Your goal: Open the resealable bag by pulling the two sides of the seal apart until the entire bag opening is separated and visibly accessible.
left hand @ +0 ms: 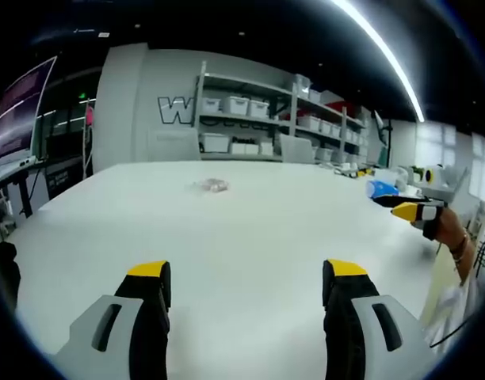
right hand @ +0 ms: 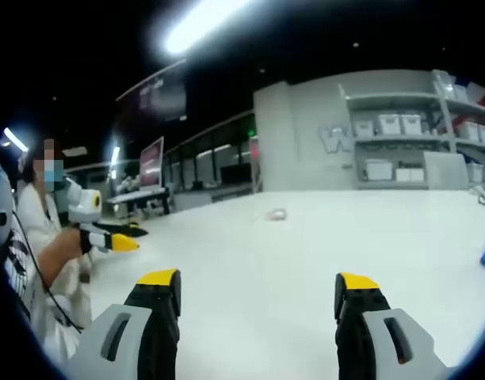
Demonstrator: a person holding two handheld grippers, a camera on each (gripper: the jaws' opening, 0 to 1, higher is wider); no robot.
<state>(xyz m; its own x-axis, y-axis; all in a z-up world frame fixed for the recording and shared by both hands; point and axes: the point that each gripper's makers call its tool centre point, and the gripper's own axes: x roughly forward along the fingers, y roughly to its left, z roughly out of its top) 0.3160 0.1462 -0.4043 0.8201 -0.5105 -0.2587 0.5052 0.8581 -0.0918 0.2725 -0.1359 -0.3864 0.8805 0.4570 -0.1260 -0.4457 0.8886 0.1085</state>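
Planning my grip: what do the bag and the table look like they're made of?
The bag looks like thin clear plastic film, pale and see-through, though it is too far to be sure. The table has a smooth matte white top, probably laminate.

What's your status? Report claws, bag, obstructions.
Left claw open, empty, over the white table. Right claw open, empty. Resealable bag lies far off mid-table, untouched. No obstruction between claws and bag.

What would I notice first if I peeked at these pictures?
A big white table with one small clear bag lying far out in the middle. Up close, the left gripper and right gripper hang open over the table, with yellow tips. Behind stand shelves of white boxes.
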